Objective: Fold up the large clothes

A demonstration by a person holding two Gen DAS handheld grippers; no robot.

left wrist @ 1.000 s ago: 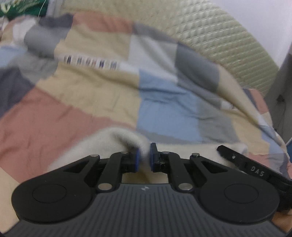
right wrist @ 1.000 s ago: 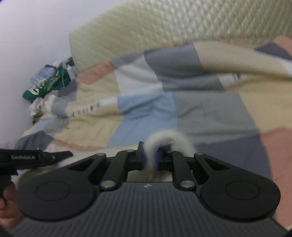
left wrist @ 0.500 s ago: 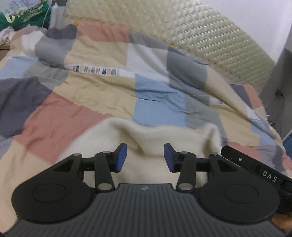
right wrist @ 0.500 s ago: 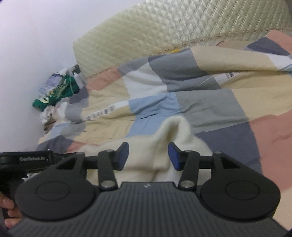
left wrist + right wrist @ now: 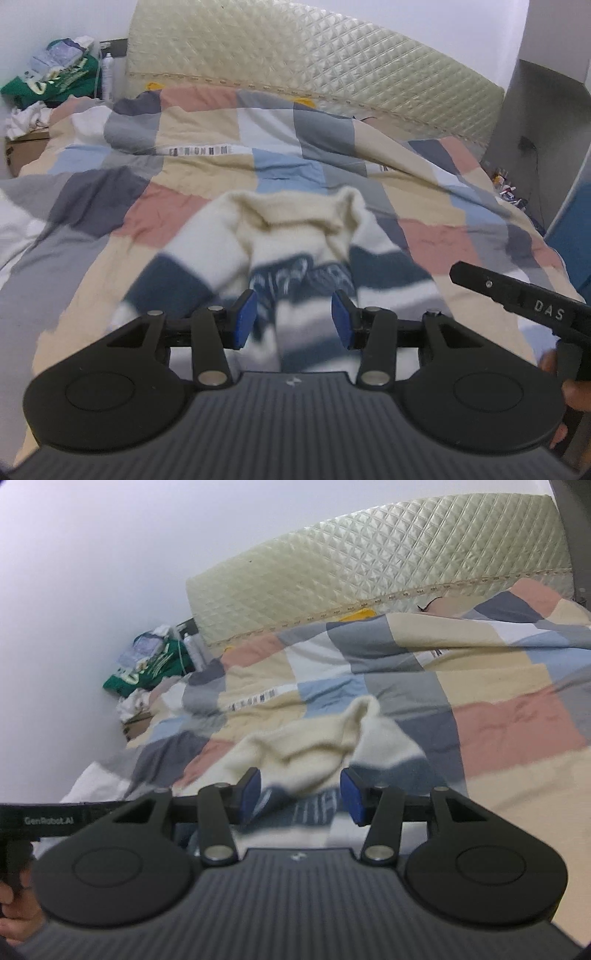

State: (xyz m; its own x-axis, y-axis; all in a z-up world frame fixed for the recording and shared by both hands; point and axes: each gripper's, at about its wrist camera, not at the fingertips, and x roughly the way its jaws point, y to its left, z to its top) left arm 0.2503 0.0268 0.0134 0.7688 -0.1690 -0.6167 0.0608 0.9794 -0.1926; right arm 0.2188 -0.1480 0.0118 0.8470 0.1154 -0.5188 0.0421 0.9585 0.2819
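Note:
A cream sweater with navy stripes (image 5: 295, 236) lies on the patchwork quilt (image 5: 177, 199), its cream edge folded up at the far side. My left gripper (image 5: 293, 319) is open and empty above the sweater's near part. My right gripper (image 5: 301, 794) is open and empty over the same sweater (image 5: 314, 734). The right gripper's body shows at the right of the left wrist view (image 5: 524, 299), and the left gripper's body shows at the left of the right wrist view (image 5: 48, 818).
A quilted cream headboard (image 5: 314, 66) stands behind the bed. A pile of green and white clothes (image 5: 48, 81) lies at the far left by the wall. A grey cabinet (image 5: 535, 110) stands at the right of the bed.
Both grippers were shut on the sweater's cream edge, then opened and let it go. Both have pulled back and up, so more of the striped sweater shows.

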